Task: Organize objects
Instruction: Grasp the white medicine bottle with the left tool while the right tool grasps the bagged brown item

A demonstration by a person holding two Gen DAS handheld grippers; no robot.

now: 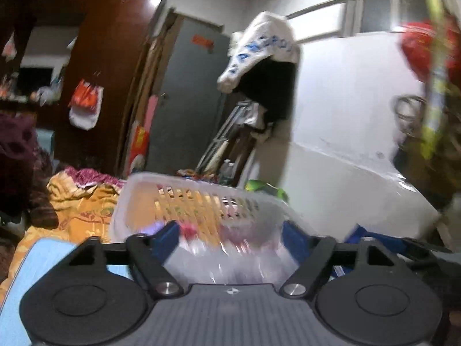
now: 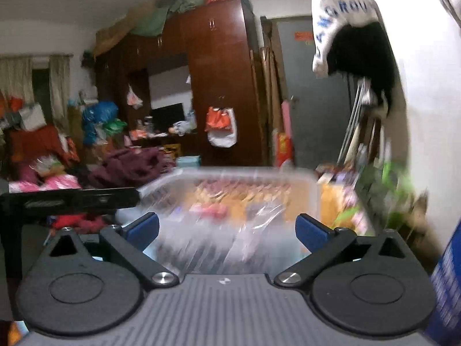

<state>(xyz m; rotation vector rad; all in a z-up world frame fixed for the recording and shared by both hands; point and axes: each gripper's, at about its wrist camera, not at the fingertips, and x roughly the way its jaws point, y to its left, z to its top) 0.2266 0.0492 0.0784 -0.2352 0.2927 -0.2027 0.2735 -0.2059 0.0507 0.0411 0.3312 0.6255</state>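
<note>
While both cameras smeared with blur, I could still make out the room behind: a tall dark-brown wardrobe (image 2: 219, 80) filled the far wall, and a grey door (image 1: 187, 92) stood beside it with an orange notice too smudged for me to read. Near the door a white bag (image 2: 337, 14) hung over something black, and its blue capitals read "ANGROU" from my right wrist; from my left the same letters were only streaks. An orange-and-white carrier bag (image 2: 220, 127) hung on the wardrobe front, its print illegible.

Closer in, a white slatted basket (image 1: 184, 199) sat on an orange patterned cloth (image 1: 77, 216), just ahead of both grippers. Crinkled clear plastic wrap (image 2: 230, 230) lay at the basket's near side, with something pink behind it that I could not identify.

My left gripper (image 1: 230, 238) stood wide apart, its blue pads clear of the plastic between them, gripping nothing. My right gripper (image 2: 227, 227) was spread just as wide, and it too held nothing.
</note>
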